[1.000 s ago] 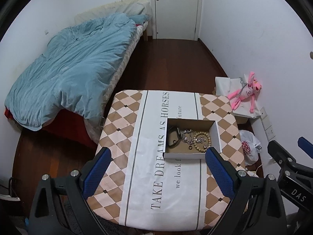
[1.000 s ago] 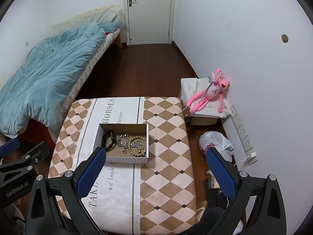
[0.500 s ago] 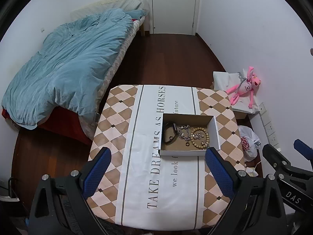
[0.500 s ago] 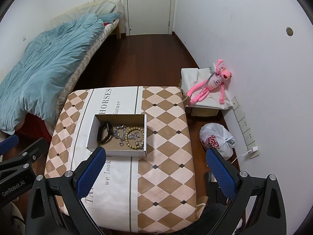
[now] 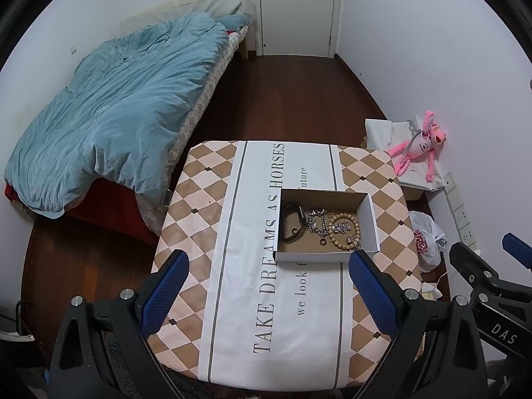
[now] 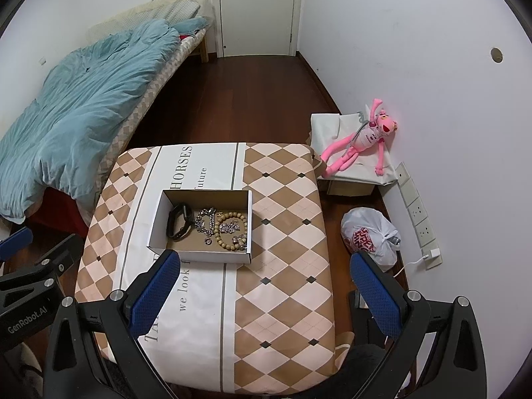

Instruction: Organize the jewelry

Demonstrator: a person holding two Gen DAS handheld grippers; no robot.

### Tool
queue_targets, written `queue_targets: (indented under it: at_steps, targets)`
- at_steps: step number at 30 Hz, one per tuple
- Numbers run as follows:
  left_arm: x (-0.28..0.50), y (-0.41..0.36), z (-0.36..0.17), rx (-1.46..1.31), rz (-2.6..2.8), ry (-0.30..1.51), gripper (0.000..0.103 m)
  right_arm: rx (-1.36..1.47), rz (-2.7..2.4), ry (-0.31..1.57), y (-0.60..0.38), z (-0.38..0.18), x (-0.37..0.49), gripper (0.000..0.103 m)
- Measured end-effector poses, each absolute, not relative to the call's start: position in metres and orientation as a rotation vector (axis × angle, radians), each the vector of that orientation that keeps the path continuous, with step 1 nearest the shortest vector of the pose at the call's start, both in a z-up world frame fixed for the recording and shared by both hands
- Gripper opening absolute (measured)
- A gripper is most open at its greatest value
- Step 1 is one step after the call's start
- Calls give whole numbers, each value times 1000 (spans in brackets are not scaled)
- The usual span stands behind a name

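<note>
A white cardboard box (image 5: 369,214) stands on a table with a checkered cloth (image 5: 199,219). It holds a black band (image 5: 292,222), a silver chain (image 5: 316,222), a wooden bead bracelet (image 5: 344,231) and small rings. My left gripper (image 5: 268,287) is open and empty, high above the table's near side. My right gripper (image 6: 264,284) is open and empty, also well above the table; the box (image 6: 156,226) lies ahead to its left. The left gripper shows in the right wrist view (image 6: 36,266), and the right gripper in the left wrist view (image 5: 482,266).
A bed with a blue duvet (image 5: 109,116) runs along the left. A pink plush toy (image 6: 362,139) lies on a covered box by the right wall. A white plastic bag (image 6: 369,237) sits on the floor by wall sockets (image 6: 419,219). A shut door (image 5: 297,10) stands at the far end.
Both grippers have pulled up and back from the table, so the box and table look smaller and farther off. Both stay open. The jewelry has not moved.
</note>
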State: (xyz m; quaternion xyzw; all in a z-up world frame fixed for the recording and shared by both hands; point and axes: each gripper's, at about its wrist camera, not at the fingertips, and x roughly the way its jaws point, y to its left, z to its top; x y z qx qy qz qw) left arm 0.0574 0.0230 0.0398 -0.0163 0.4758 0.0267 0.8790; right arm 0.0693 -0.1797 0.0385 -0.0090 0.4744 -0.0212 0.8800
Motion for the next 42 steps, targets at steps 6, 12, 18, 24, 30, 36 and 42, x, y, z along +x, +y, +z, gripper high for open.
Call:
queue_targets:
  at_steps: [6,12,18,24,30,36,42]
  targets:
    - [57,24,39,-34,53,993,98,-20,-44,988,-180,39,69,103]
    - [57,23,39,-35,51,995,98,-20,-45,990,-179,38,69,103]
    - [55,23,37,-35,50,992,98,-21,-50,987,-178,38,69,103]
    - [56,23,38,-33,51,992,98,-21,-48,989,-178,38,70,103]
    - [55,22,38,-33,53,991,98,-22,-49,987,-178,38,69,103]
    - [55,22,39,-31,50,990,98,-19,-45,990,-178,38,70,103]
    - [55,21,40,-33,51,990,98,-20,-43,989,-177,38,70,103]
